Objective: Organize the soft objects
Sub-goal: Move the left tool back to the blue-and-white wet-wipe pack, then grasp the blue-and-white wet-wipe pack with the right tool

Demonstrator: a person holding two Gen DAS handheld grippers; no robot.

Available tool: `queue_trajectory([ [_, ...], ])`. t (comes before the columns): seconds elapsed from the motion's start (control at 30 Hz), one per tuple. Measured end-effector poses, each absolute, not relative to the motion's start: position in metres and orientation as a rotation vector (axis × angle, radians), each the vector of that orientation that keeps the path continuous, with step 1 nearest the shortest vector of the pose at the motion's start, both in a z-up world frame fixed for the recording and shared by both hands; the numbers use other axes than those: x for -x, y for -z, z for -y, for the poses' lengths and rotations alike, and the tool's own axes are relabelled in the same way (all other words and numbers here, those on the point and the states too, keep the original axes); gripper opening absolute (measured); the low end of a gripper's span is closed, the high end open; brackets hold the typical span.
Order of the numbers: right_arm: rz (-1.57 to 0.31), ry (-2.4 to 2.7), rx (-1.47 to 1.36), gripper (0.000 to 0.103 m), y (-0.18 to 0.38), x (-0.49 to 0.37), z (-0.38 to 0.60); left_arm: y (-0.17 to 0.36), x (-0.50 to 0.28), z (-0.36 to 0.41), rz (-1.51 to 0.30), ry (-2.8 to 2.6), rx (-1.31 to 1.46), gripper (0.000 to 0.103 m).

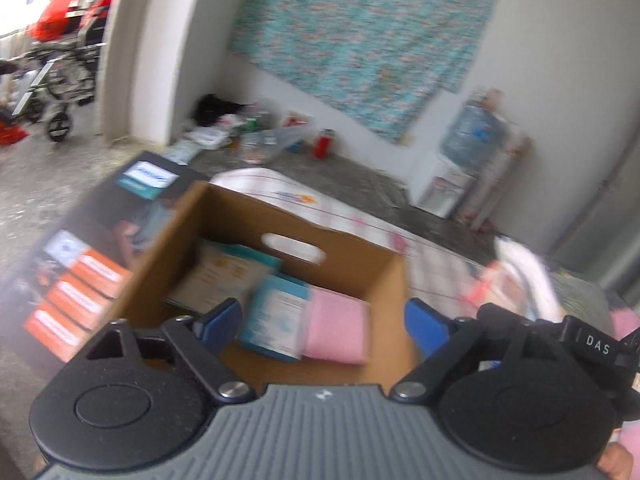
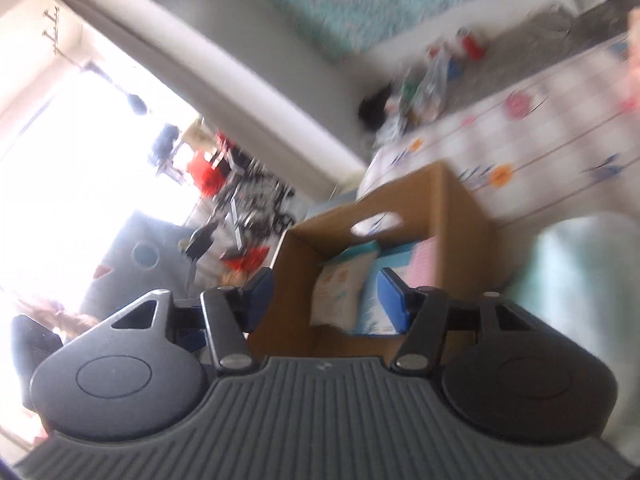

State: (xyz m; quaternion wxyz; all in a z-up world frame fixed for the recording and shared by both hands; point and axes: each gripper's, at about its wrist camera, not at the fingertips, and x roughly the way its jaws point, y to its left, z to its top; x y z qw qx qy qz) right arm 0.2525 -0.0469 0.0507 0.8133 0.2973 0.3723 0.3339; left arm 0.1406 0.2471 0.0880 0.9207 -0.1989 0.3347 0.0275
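An open cardboard box point(image 1: 352, 246) stands on a bed with a flowered white sheet point(image 1: 432, 256). Inside lie a folded pink cloth point(image 1: 338, 330), a teal and white soft pack point(image 1: 276, 320) and a cream pack point(image 1: 216, 276). My left gripper point(image 1: 324, 326) is open and empty, just above the box's near side. In the right wrist view the same box point(image 2: 460, 216) shows tilted, with the packs point(image 2: 340, 292) in it. My right gripper point(image 2: 326, 300) is open and empty over the box's near rim. A pale green soft thing point(image 2: 576, 280) is blurred at the right.
A dark printed carton point(image 1: 80, 264) stands left of the box. A pink and white bundle point(image 1: 520, 280) lies on the bed at the right. Clutter point(image 1: 256, 136) and a water dispenser point(image 1: 468, 152) stand by the far wall. A wheelchair point(image 1: 64, 68) stands beyond the doorway.
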Motion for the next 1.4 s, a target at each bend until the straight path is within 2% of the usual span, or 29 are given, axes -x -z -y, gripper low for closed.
queue_trajectory([
  [0.07, -0.75, -0.65, -0.619, 0.07, -0.054, -0.236, 0.078, -0.086, -0.14, -0.222, -0.699, -0.011, 0.383, 0.094],
  [0.4, -0.679, -0.515, -0.67, 0.074, -0.049, -0.205, 0.198, -0.081, -0.179, -0.094, -0.758, 0.141, 0.177, 0.094],
  [0.57, -0.67, -0.455, -0.669, 0.077, -0.043, -0.213, 0.245, -0.069, -0.214, -0.043, -0.833, 0.225, 0.17, 0.094],
  [0.77, -0.684, -0.35, -0.631, 0.077, -0.034, -0.247, 0.302, -0.044, -0.258, 0.012, -0.903, 0.251, 0.095, 0.089],
  [0.97, -0.822, -0.25, -0.604, 0.077, 0.001, -0.31, 0.348, -0.01, -0.302, 0.052, -0.984, 0.273, 0.067, 0.071],
  [1.2, -1.014, -0.216, -0.553, 0.077, 0.054, -0.374, 0.354, 0.031, -0.337, 0.089, -1.048, 0.28, -0.008, 0.041],
  [1.27, -1.053, -0.214, -0.548, 0.077, 0.069, -0.388, 0.351, 0.042, -0.342, 0.098, -1.071, 0.294, -0.024, 0.039],
  [1.33, -1.096, -0.213, -0.555, 0.077, 0.084, -0.4, 0.349, 0.053, -0.346, 0.104, -1.093, 0.294, -0.051, 0.03],
  [1.4, -1.139, -0.212, -0.556, 0.077, 0.097, -0.405, 0.345, 0.064, -0.347, 0.107, -1.114, 0.287, -0.078, 0.029],
])
